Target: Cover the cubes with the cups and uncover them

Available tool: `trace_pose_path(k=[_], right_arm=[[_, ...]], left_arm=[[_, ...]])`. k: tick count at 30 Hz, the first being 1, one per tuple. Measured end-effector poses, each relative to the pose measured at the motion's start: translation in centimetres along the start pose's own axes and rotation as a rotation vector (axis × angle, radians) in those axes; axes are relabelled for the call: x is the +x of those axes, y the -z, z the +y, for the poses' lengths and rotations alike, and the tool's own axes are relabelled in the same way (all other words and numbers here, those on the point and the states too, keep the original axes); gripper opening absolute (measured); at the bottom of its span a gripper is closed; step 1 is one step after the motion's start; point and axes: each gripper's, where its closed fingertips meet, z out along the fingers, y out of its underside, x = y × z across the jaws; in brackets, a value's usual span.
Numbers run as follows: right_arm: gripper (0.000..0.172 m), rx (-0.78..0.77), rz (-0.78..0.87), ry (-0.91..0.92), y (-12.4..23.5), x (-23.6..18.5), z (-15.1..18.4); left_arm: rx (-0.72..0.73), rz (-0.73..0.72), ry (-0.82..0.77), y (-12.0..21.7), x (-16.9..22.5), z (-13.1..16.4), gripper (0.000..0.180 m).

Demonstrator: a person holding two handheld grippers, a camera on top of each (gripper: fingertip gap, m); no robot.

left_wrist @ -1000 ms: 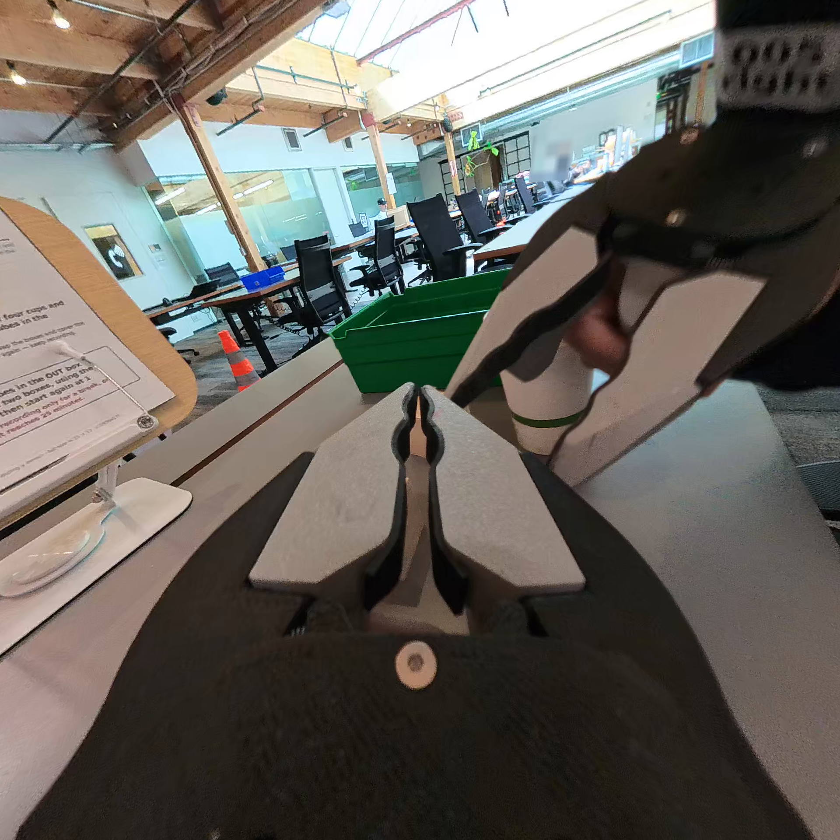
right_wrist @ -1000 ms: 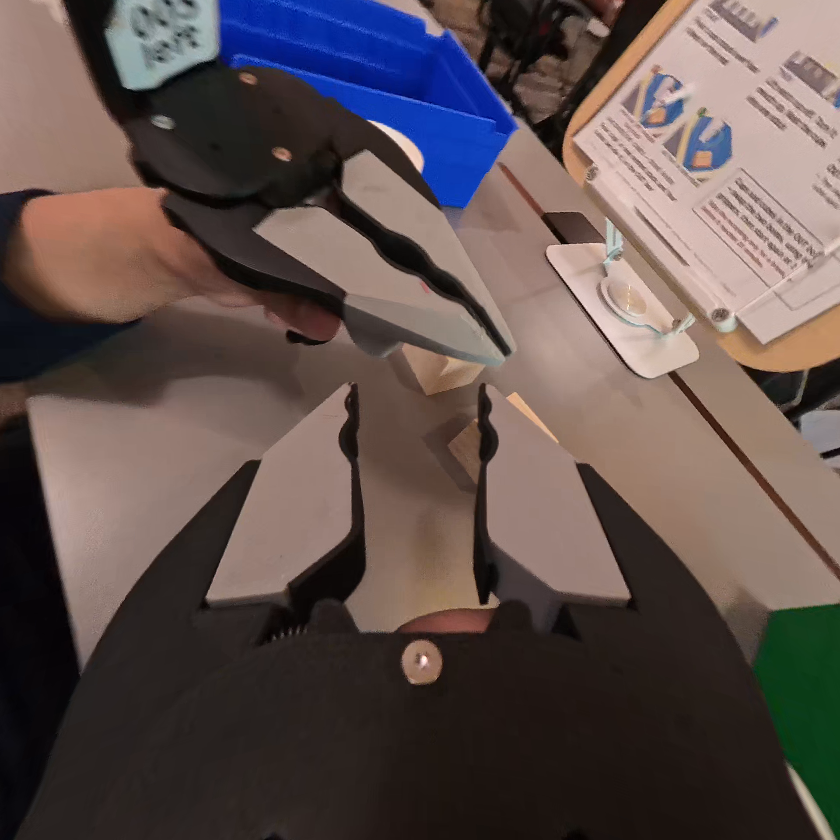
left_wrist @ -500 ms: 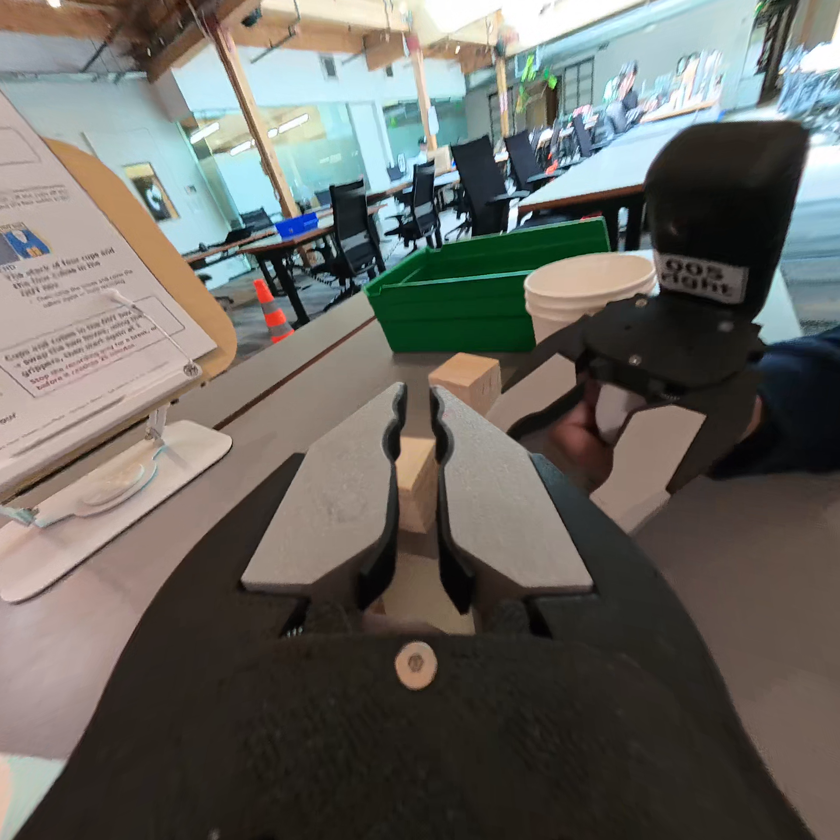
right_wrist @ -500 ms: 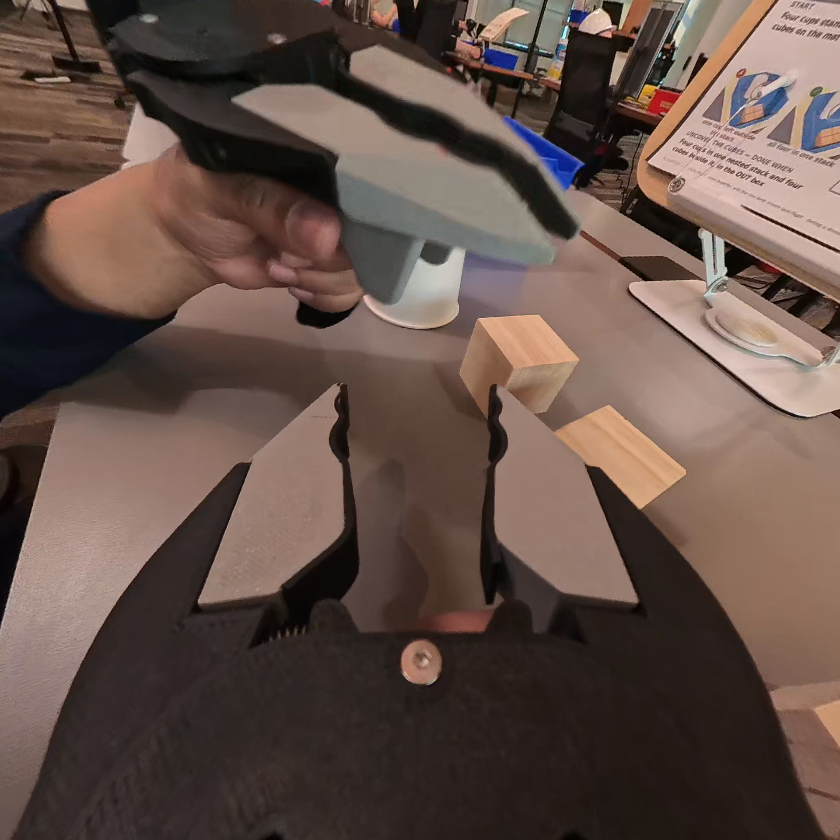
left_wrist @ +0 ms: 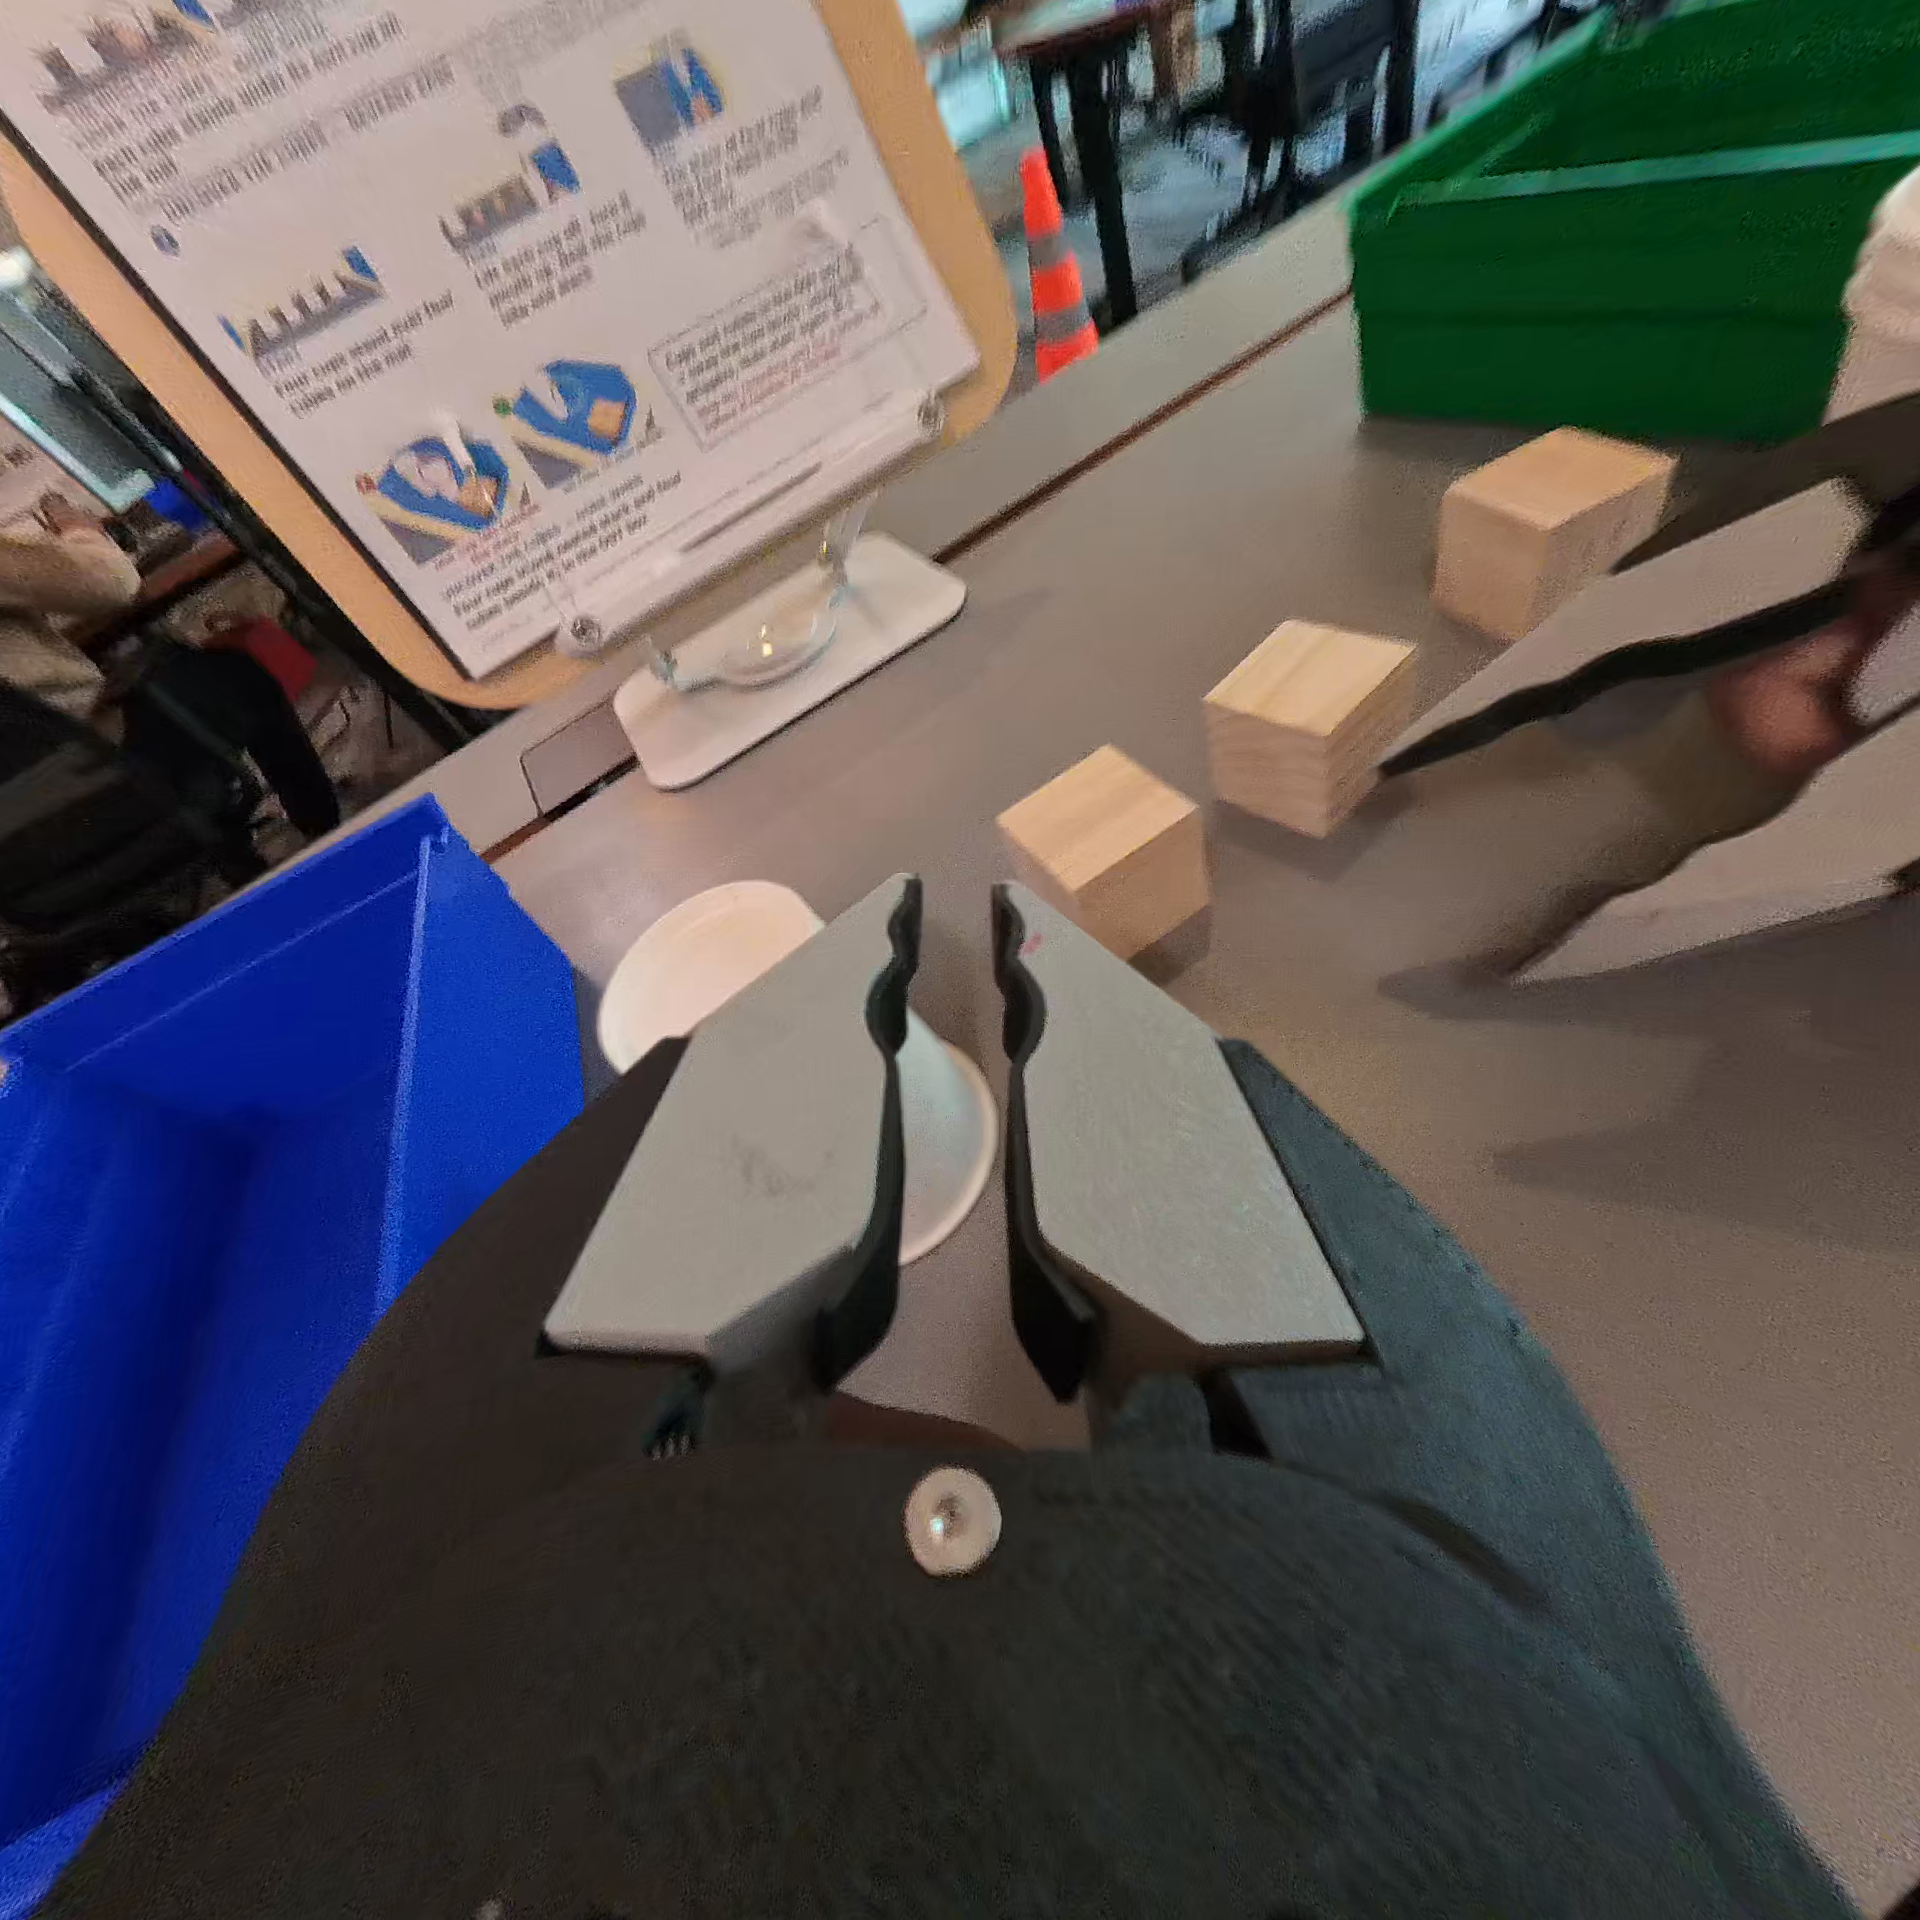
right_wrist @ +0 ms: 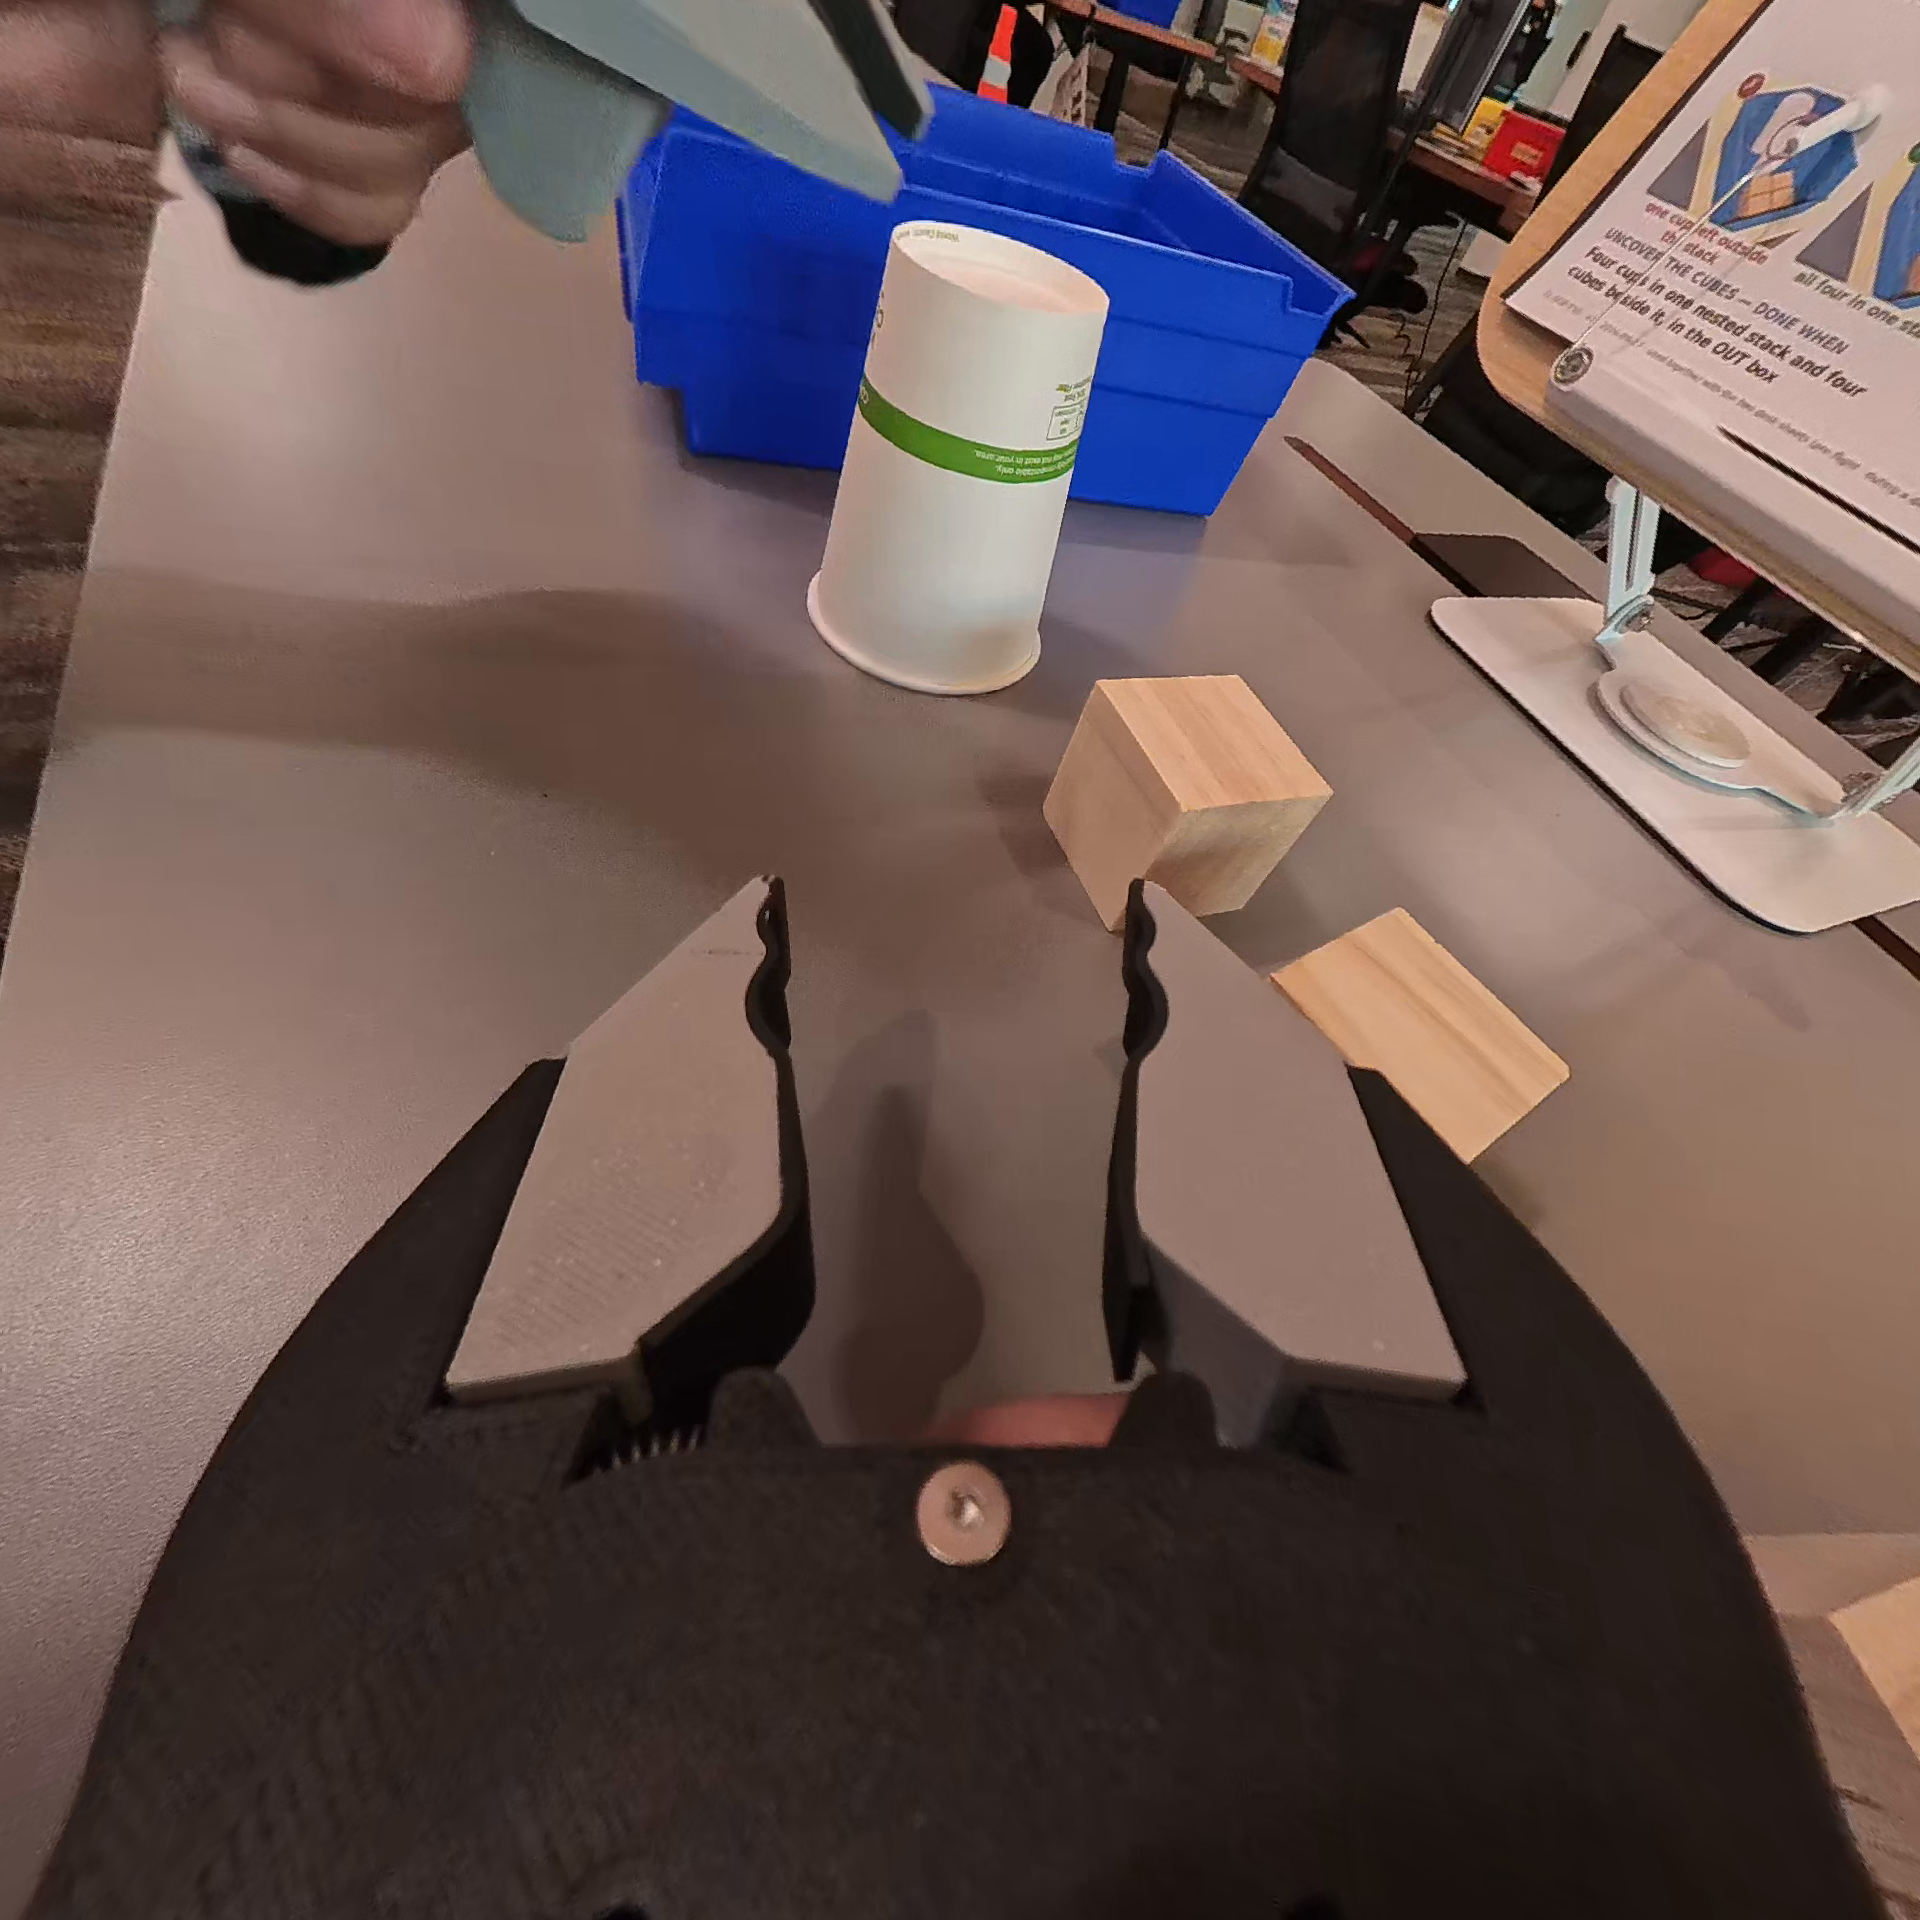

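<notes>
In the left wrist view my left gripper (left_wrist: 956, 914) hangs above the grey table (left_wrist: 1455, 1195), its jaws a little apart with nothing between them. A white paper cup (left_wrist: 707, 956) stands upside down just under and left of it. Three wooden cubes (left_wrist: 1107, 842) (left_wrist: 1304, 717) (left_wrist: 1548, 520) lie uncovered in a row to the right. My right gripper (right_wrist: 956, 914) is open and empty low over the table, beside a cube (right_wrist: 1184, 790) and another cube (right_wrist: 1423, 1029). The upturned cup (right_wrist: 966, 457) stands beyond it. The left gripper (right_wrist: 707, 83) shows at the top of the right wrist view.
A blue bin (left_wrist: 260, 1143) stands at the left, behind the cup (right_wrist: 1143, 312). A green bin (left_wrist: 1610, 291) is at the far right with a white cup (left_wrist: 1886, 312) beside it. An instruction board on a white stand (left_wrist: 790, 665) is at the table's far edge.
My left gripper has swung left and risen over the upturned cup, and its jaws have gone from shut to slightly apart. My right gripper has opened a bit wider and dropped lower.
</notes>
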Motion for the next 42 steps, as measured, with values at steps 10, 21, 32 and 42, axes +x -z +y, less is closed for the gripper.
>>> trace_pose_path(k=[10, 21, 32, 42], right_arm=[[0.059, 0.001, 0.009, -0.015, 0.2, 0.3, 0.0], [0.057, 0.059, -0.081, -0.051, 0.6, -1.3, -1.0], [0.045, 0.493, -0.382, -0.336, 5.7, -2.6, -8.1], [0.000, 0.582, -0.332, -0.155, 8.4, -2.9, -9.7]], left_arm=[[-0.369, -0.031, -0.073, -4.6, -4.7, 4.6, 0.014], [0.022, 0.086, -0.050, 0.9, -0.9, -6.9, 0.000], [0.441, 0.627, 0.203, 7.9, 9.7, -11.9, 0.000], [0.318, 0.450, 0.218, 4.4, 6.0, -6.4, 0.048]])
